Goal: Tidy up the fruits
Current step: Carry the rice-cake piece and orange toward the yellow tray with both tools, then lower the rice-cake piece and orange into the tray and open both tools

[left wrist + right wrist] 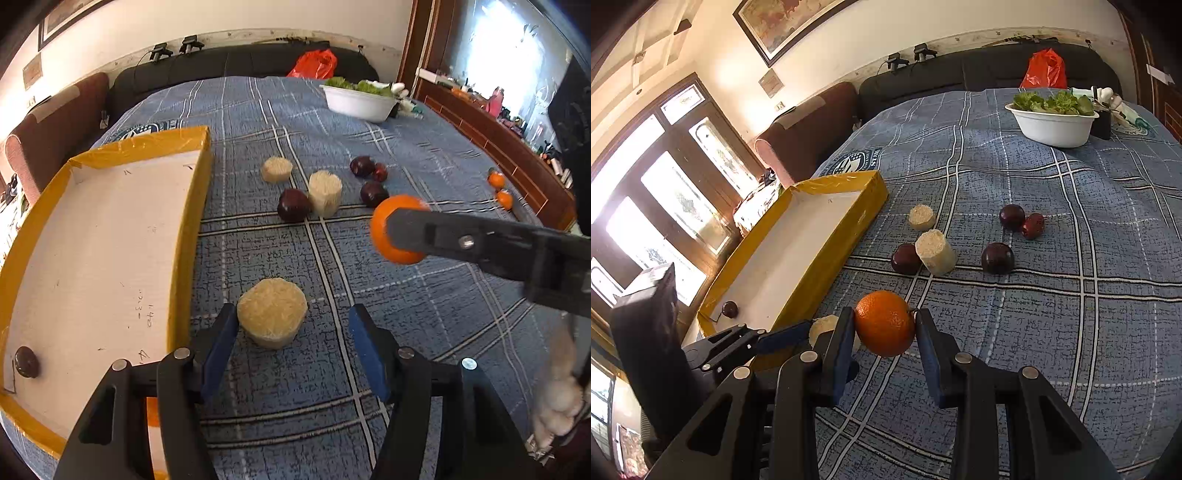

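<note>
My right gripper (884, 321) is shut on an orange (885, 323) and holds it above the blue plaid cloth; it also shows in the left wrist view (397, 230). My left gripper (291, 328) is open, its blue pads either side of a pale round cake-like piece (272, 317) on the cloth. A yellow-edged tray (195, 192) lies to the left with one dark plum (26, 361) inside. Several dark plums (293, 205) and two more pale pieces (325, 194) lie further back. Two small oranges (496, 180) sit at the far right.
A white bowl of lettuce (360, 100) stands at the far side of the table. A red bag (314, 63) lies on the black sofa behind. A wooden cabinet (517, 155) runs along the right. The tray (827, 258) borders the left table edge.
</note>
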